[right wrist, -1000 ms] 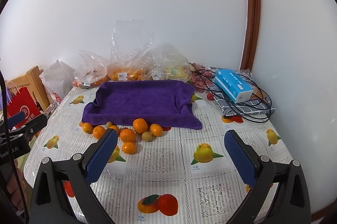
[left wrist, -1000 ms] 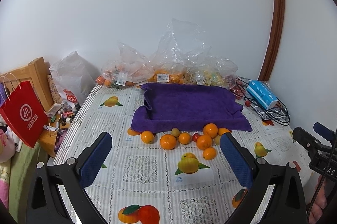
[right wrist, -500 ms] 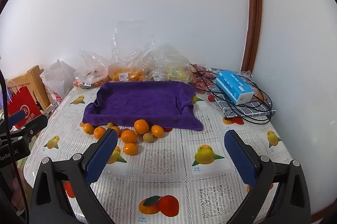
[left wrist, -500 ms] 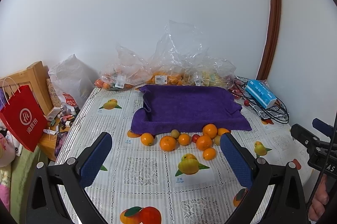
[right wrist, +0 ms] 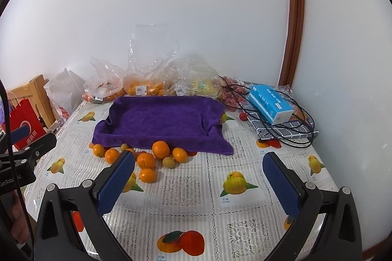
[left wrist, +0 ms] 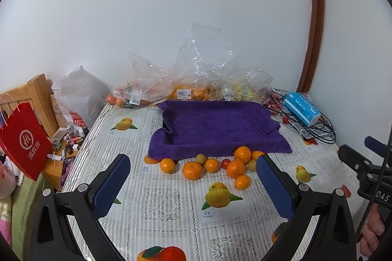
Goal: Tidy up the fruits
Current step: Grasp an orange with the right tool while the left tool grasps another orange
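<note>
Across the middle of both frames, loose oranges (left wrist: 193, 170) lie on the worktop (left wrist: 171, 202) beside the bare purple towel (left wrist: 218, 126); sorting looks unstarted. Left tool (left wrist: 193, 189) and right tool (right wrist: 198, 183) gape wide, empty.

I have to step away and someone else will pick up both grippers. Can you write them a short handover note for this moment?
Left tongs: open, empty, above the tablecloth.
Right tongs: open, empty, also short of the fruit.
Loose oranges lie in a cluster on the tablecloth, against the front edge of the purple towel, with a few small greenish fruits and a small red one among them.
Done: nothing; the towel-lined tray holds no fruit.
Left: all the loose fruit. More fruit sits bagged in plastic bags behind the towel.
</note>
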